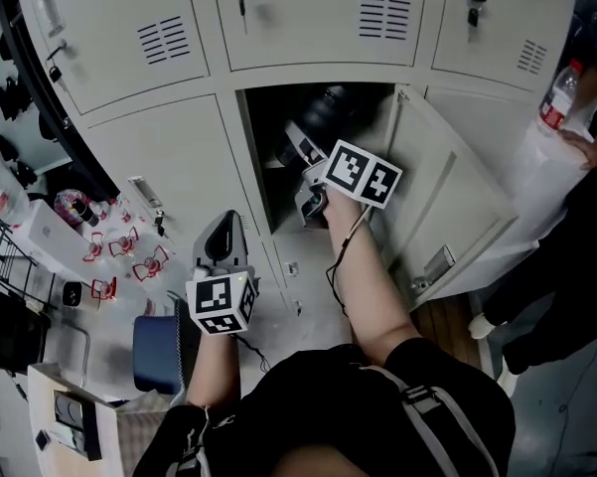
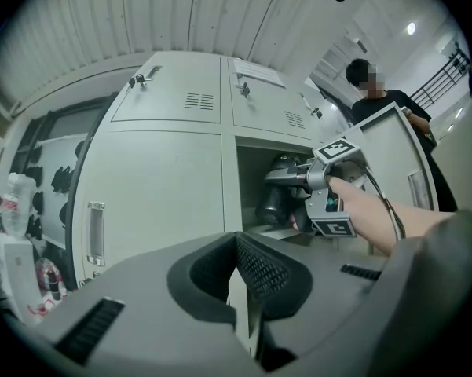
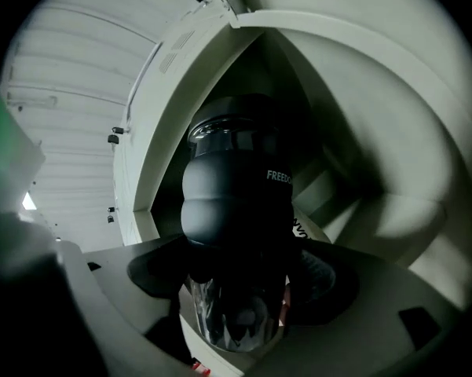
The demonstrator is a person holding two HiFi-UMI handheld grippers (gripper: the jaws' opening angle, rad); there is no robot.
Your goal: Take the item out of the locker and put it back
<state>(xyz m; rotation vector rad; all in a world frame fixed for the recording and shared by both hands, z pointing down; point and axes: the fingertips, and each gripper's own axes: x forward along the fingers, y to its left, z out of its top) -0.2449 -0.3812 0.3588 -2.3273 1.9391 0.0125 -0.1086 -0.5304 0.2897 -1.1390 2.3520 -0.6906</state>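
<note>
The item is a black bottle (image 3: 236,187) with white lettering on its sleeve and a clear lower part. My right gripper (image 3: 239,305) is shut on it, one pad on each side. In the head view the bottle (image 1: 323,117) is at the mouth of the open locker compartment (image 1: 278,167), and the right gripper (image 1: 303,172) reaches in from below. The left gripper view shows the same bottle (image 2: 275,199) just inside the opening. My left gripper (image 1: 225,229) hangs lower left, in front of a closed locker door, with its jaws (image 2: 237,250) shut on nothing.
The compartment's door (image 1: 457,202) stands swung open to the right. Closed locker doors (image 1: 169,157) surround the opening. A person (image 1: 576,217) stands at the right with a red-capped bottle (image 1: 556,97). A blue chair (image 1: 157,351) and a cluttered table (image 1: 89,237) are at the left.
</note>
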